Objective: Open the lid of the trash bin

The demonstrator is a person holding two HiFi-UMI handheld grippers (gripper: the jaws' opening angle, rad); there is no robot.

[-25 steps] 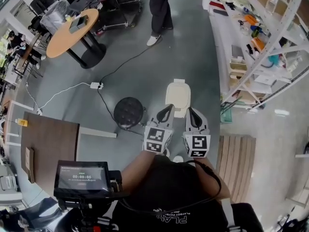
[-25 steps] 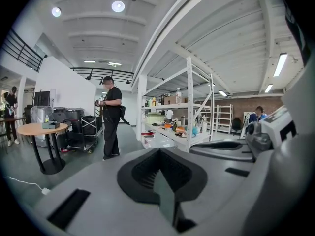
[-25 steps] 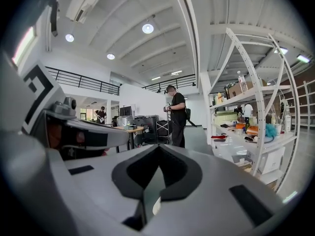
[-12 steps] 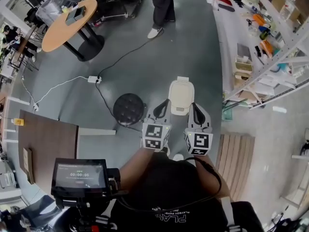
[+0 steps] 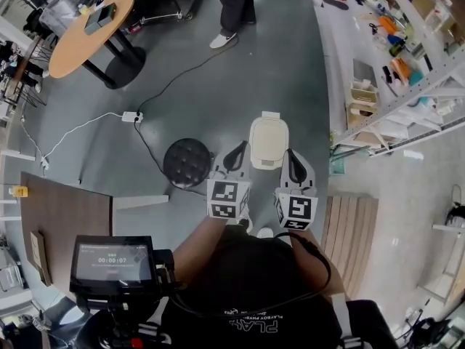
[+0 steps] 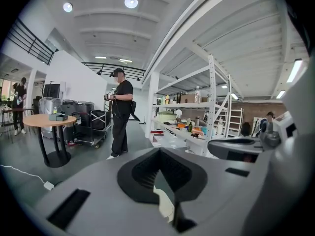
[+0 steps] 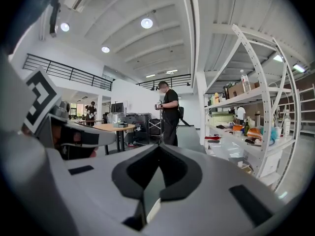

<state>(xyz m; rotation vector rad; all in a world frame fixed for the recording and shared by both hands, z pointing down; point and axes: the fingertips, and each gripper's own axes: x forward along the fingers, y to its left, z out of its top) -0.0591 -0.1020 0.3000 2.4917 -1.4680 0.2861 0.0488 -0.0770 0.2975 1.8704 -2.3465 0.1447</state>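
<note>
Not started yet, I judge: the trash bin (image 5: 268,143) stands on the floor just ahead, lid down flat. My left tongs (image 5: 235,155) and right tongs (image 5: 292,167) flank its near end, both nearly closed, gripping nothing. The whole lift is left.

Grey floor (image 5: 290,64) spreads beyond the fingers (image 5: 234,158). White shelving (image 5: 385,64) stands to their right, a round table (image 5: 87,35) far left, and a black stool (image 5: 187,163) just beside.

Left gripper (image 5: 237,151) and right gripper (image 5: 290,163) held side by side, pointing forward, jaws together, both empty
</note>
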